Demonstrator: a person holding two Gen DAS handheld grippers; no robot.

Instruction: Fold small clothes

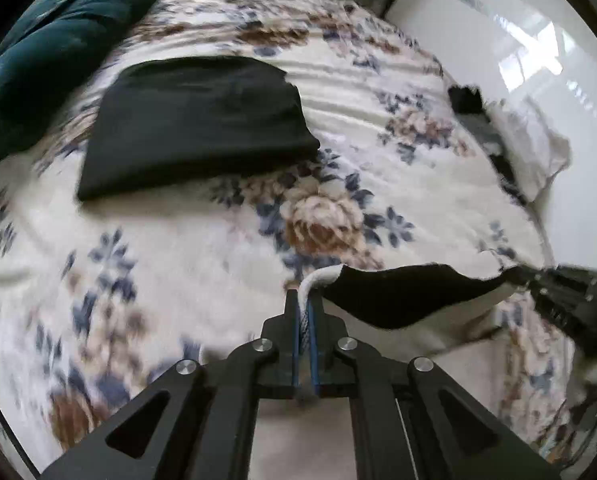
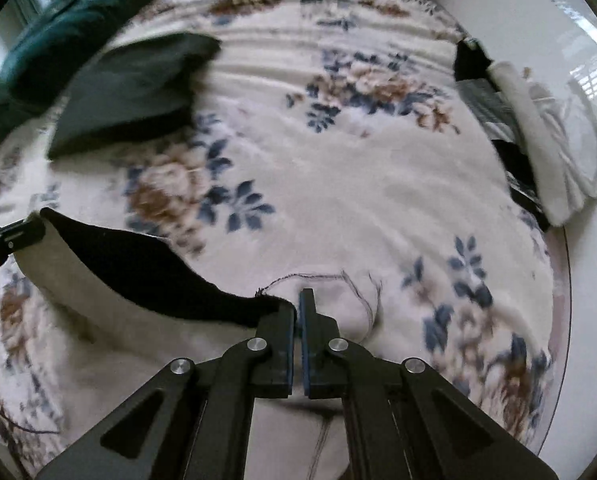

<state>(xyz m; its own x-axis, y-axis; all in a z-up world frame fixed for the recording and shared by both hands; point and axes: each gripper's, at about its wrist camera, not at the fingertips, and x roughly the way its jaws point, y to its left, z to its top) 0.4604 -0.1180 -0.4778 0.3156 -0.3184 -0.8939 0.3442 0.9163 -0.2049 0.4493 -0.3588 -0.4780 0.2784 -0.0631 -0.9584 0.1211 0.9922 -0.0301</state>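
Garment (image 1: pixel 402 296) in black and white is hanging stretched between the two tools just above the near part of the bed (image 1: pixel 202 240), its black upper edge taut from one tool to the other and its pale part sagging below. Left tool (image 1: pixel 306 304) is pinching the white ribbed corner of the garment between its blue-padded fingers (image 1: pixel 296 328), pressed together on the cloth. Right tool (image 2: pixel 298 312) is gripping the opposite black corner, its fingers nearly touching with the fabric caught between them; loose dark threads (image 2: pixel 318 278) are trailing from that corner over the flowered bedspread. Farther back, toward the far left corner of the bed, a folded black cloth (image 1: pixel 194 132) is lying flat on the bedspread. Beyond it, a dark teal cushion (image 1: pixel 58 40) is resting at the bed's far left corner. Along the right edge of the bed, a pile of black, grey and white clothes (image 2: pixel 538 132) is lying bunched together, blurred in both views.
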